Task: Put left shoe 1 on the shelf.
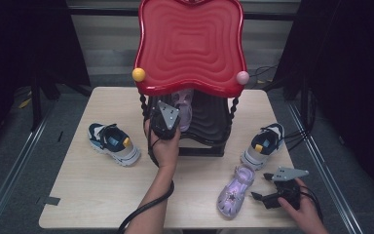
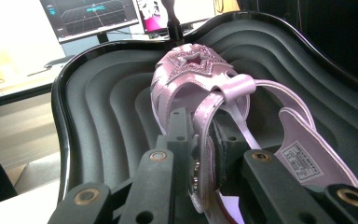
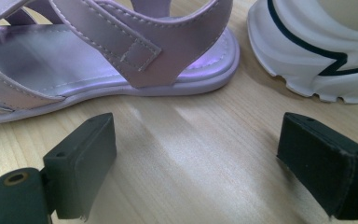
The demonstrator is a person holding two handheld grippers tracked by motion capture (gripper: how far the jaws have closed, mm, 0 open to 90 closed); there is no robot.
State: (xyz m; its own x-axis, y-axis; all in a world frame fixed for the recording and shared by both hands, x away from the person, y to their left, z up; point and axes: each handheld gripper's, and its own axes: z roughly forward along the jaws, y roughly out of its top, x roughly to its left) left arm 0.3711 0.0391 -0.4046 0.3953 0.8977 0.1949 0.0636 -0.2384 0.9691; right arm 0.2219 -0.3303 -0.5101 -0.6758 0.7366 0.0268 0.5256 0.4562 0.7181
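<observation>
This looks like a lab or recording studio, not a home: black curtains (image 1: 24, 44) hang on both sides, metal rails (image 1: 14, 161) run along the grey floor, cables (image 1: 272, 73) lie behind the wooden surface (image 1: 78, 195), and 2 computer monitors (image 2: 91, 16) glow on a desk.

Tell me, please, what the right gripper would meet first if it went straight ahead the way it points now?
Most likely the pink sandal on the table: the right gripper has open jaws aimed at its heel end. The white sneaker sits off to the side, though depth is hard to judge.
</observation>
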